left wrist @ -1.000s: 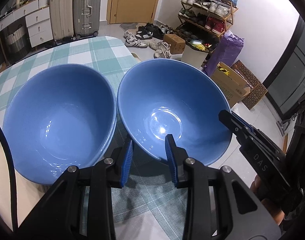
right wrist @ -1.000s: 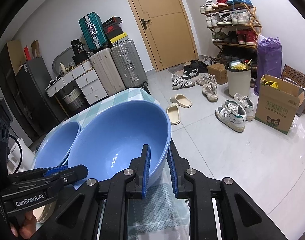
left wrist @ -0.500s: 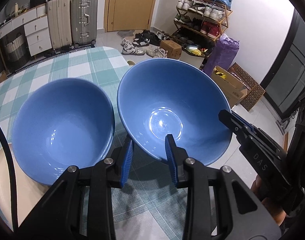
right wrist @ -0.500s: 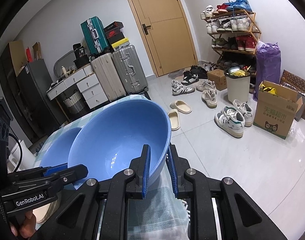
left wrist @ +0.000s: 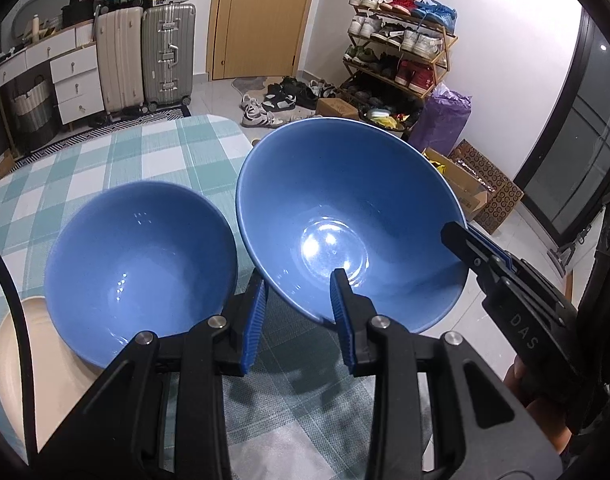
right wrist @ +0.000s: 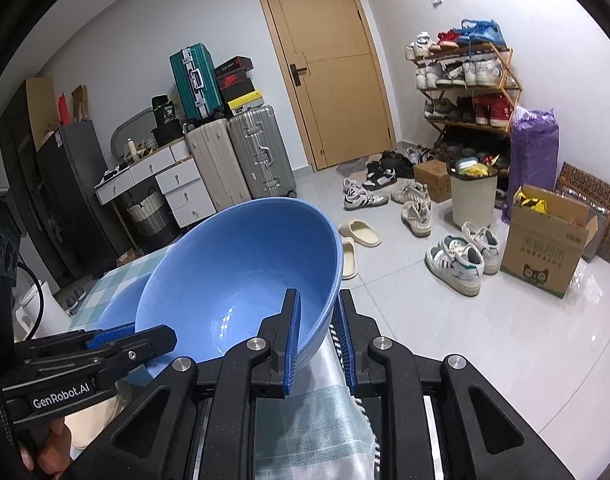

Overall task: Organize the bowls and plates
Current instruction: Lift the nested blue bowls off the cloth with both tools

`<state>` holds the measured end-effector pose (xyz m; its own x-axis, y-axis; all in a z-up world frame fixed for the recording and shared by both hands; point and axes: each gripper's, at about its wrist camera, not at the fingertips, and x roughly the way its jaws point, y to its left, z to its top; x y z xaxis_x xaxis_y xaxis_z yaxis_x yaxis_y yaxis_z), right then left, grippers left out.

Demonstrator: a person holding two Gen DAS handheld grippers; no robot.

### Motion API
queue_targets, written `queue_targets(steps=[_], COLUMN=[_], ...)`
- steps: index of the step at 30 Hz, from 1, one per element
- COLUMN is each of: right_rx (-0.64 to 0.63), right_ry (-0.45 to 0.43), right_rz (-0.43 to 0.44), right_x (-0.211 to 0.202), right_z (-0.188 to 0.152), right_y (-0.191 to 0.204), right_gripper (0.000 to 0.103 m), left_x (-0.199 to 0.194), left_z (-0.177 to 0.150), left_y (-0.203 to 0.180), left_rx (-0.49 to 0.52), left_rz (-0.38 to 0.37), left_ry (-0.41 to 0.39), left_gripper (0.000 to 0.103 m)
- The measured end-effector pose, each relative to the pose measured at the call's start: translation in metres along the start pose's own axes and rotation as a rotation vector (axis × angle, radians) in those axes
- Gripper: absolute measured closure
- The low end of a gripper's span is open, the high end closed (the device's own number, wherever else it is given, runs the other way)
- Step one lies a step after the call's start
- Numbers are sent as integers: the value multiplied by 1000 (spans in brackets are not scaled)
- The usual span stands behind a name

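Both grippers are gripping one blue bowl [left wrist: 345, 216] by its rim: the left gripper [left wrist: 297, 312] at the near edge, the right gripper [right wrist: 317, 336] at the side. It is hanging tilted above the checked counter [left wrist: 105, 160], just beside a second blue bowl [left wrist: 141, 264] sitting on a cream plate [left wrist: 21, 360].

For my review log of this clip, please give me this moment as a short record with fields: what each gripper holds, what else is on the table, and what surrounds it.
left gripper: shut on the near rim of the large glossy blue bowl
right gripper: shut on the same bowl's rim at another spot
bowl state: held by both, tilted, above the tablecloth
second blue bowl: beside it, sitting on the cream round plate
table cover: teal and white checked tablecloth
background: wooden door, suitcases, shoe rack
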<state>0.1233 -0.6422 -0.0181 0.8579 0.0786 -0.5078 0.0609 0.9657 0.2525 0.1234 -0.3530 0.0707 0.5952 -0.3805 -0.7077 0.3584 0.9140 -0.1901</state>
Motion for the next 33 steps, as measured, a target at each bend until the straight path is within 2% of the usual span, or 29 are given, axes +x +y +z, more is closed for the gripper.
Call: queue_targets(steps=[18, 33], right_rx=[-42, -112], right_ry=[-65, -99], right_rz=[41, 91], right_x=[-30, -36], right_z=[7, 2], right_y=[36, 84], right_gripper=[83, 82], left_x=[-65, -115], left_z=[-1, -7], left_y=[10, 53], left_rx=[-9, -54], left_rz=[-4, 11], left_ry=[-68, -124], left_gripper=[74, 74])
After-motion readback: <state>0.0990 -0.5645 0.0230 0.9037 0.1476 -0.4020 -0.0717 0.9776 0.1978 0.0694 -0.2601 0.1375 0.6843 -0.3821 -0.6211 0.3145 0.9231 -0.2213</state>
